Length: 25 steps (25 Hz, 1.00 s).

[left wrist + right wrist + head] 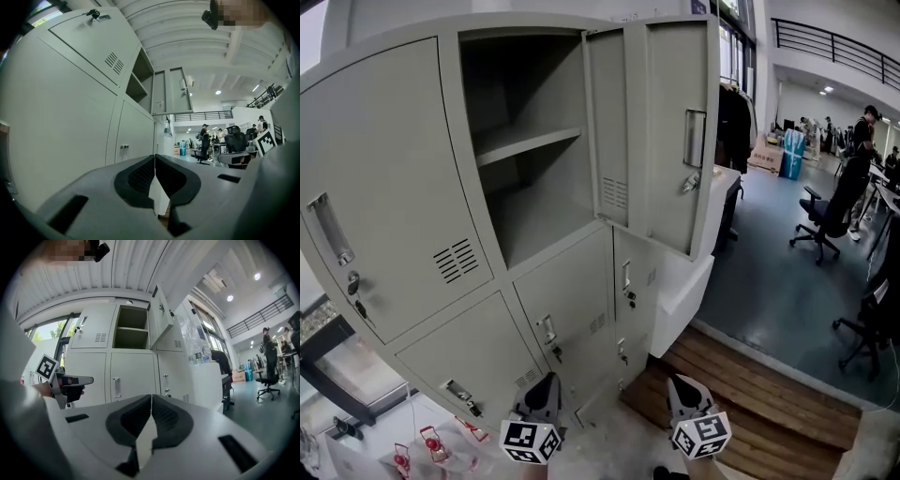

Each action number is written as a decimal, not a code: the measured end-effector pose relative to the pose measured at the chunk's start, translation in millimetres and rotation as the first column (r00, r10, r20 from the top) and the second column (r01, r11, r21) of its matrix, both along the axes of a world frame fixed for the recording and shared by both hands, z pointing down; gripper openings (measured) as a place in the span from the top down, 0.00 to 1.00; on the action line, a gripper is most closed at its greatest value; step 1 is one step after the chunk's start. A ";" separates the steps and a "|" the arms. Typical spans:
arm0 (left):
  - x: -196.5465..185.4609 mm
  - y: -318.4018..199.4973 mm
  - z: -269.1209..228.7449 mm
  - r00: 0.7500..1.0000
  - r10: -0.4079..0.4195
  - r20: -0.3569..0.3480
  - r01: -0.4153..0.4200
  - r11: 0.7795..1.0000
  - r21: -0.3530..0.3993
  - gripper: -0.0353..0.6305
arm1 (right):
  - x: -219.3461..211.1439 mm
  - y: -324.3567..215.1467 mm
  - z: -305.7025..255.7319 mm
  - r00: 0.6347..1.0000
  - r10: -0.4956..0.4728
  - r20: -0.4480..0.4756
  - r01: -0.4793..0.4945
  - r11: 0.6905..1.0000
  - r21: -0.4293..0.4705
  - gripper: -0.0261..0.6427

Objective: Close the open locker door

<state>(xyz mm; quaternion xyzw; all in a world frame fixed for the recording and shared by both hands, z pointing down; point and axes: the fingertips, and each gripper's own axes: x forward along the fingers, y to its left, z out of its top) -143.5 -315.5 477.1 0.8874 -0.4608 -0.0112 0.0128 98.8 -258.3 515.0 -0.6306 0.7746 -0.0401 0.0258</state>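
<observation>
The grey locker bank (412, 187) fills the head view. Its upper middle compartment (534, 141) stands open, with one bare shelf inside. Its door (670, 112) is swung out to the right and shows its inner face, vent and handle box. The same door (173, 91) juts out from the locker front in the left gripper view, and appears edge-on as the door (159, 315) in the right gripper view. My left gripper (546, 382) and right gripper (677, 382) are low in front of the lower lockers, well below the door. The left gripper (154, 161) and right gripper (151, 399) are both shut and hold nothing.
A white counter (684, 281) adjoins the lockers on the right, with a dark coat (733, 127) hanging behind it. A wooden floor strip (750, 384) lies below. Office chairs (825, 220) and people stand far right. Red objects (431, 445) and a black frame (328, 370) sit lower left.
</observation>
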 end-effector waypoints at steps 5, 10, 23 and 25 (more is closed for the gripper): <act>18.3 -8.5 -4.5 0.999 -0.042 -0.021 0.042 0.999 -0.006 0.93 | 11.9 -23.3 -7.4 0.997 -0.073 -0.018 0.073 0.997 0.009 0.94; 43.1 -13.9 -15.4 0.996 -0.078 -0.034 0.079 0.997 0.017 0.93 | 31.2 -45.2 -22.8 0.988 -0.152 -0.041 0.153 0.987 0.043 0.94; 65.1 -11.3 -11.4 0.992 -0.124 -0.002 0.124 0.992 0.013 0.93 | 53.4 -61.3 -52.5 0.973 -0.228 -0.016 0.228 0.967 0.115 0.93; 66.6 -10.5 -9.0 0.993 -0.120 -0.002 0.120 0.993 0.008 0.93 | 55.9 -68.6 -56.8 0.974 -0.226 -0.012 0.227 0.968 0.104 0.78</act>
